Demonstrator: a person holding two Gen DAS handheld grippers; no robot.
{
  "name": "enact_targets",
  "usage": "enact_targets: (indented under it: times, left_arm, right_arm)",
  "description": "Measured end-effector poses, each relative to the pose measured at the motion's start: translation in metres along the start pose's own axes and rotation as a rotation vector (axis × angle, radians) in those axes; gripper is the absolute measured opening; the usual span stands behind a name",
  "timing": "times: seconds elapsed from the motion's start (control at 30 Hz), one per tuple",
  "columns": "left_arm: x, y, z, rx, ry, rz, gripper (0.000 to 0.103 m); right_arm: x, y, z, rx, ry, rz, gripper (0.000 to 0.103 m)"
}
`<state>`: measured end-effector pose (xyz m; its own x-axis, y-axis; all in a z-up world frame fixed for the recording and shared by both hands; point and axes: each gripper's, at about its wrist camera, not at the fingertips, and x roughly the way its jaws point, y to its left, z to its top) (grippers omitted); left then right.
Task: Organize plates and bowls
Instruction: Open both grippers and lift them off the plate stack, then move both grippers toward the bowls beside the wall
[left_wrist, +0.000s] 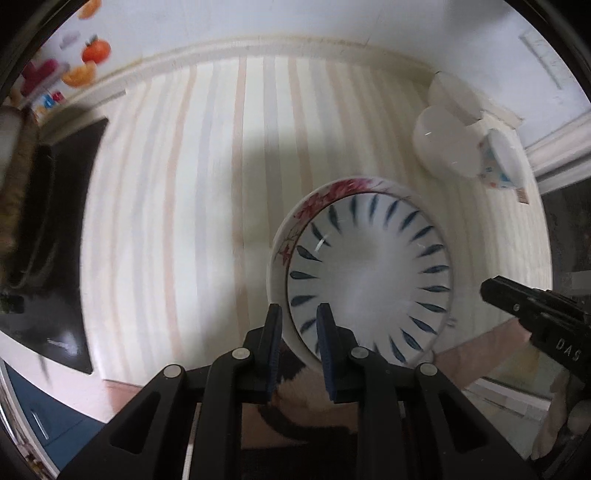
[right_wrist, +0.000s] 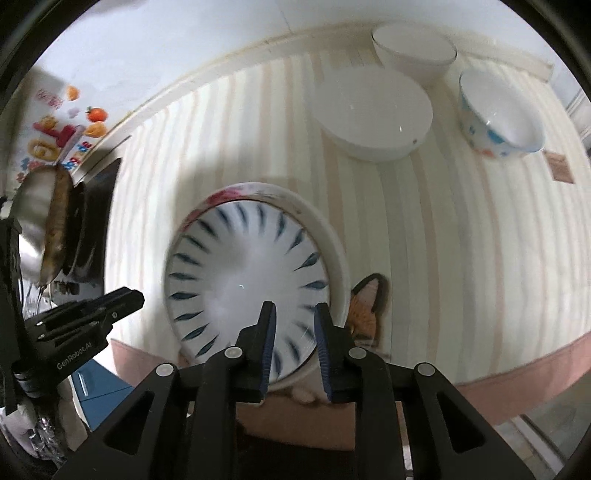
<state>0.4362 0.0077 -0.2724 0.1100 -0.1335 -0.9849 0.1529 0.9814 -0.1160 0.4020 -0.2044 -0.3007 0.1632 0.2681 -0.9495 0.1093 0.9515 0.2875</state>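
A white plate with blue dashes (left_wrist: 369, 280) lies on a larger floral-rimmed plate (left_wrist: 328, 194) on the striped tablecloth. My left gripper (left_wrist: 300, 349) straddles the stack's near-left rim, fingers slightly apart with the rim between them. My right gripper (right_wrist: 293, 345) straddles the near-right rim of the same stack (right_wrist: 243, 284) in the same way. Whether either clamps the rim is unclear. Each gripper shows in the other's view: the right (left_wrist: 535, 314), the left (right_wrist: 81, 317).
Three bowls stand at the back right: a wide white one (right_wrist: 373, 114), a smaller white one (right_wrist: 413, 51) and a blue-dotted one (right_wrist: 498, 114). A black stovetop (left_wrist: 55, 236) with a pan (right_wrist: 40, 229) lies to the left. A fox picture (right_wrist: 365, 310) marks the cloth.
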Motion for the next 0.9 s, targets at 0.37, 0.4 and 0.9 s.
enact_targets:
  times: [0.37,0.4,0.9]
  left_arm:
    - [-0.069,-0.022,-0.035,0.088,-0.043,-0.062,0.017]
    - [-0.071,-0.024,-0.036,0.094,-0.045,-0.068,0.017]
    - [-0.096,-0.058,-0.037,0.021,-0.127,-0.007,0.032]
  right_arm:
    - [-0.084,0.037,-0.046,0.006,-0.076,-0.008,0.031]
    - [-0.091,0.040,-0.049,0.006,-0.084,-0.012,0.031]
    - [-0.123,0.028,-0.060,-0.097,-0.082,0.043,0.076]
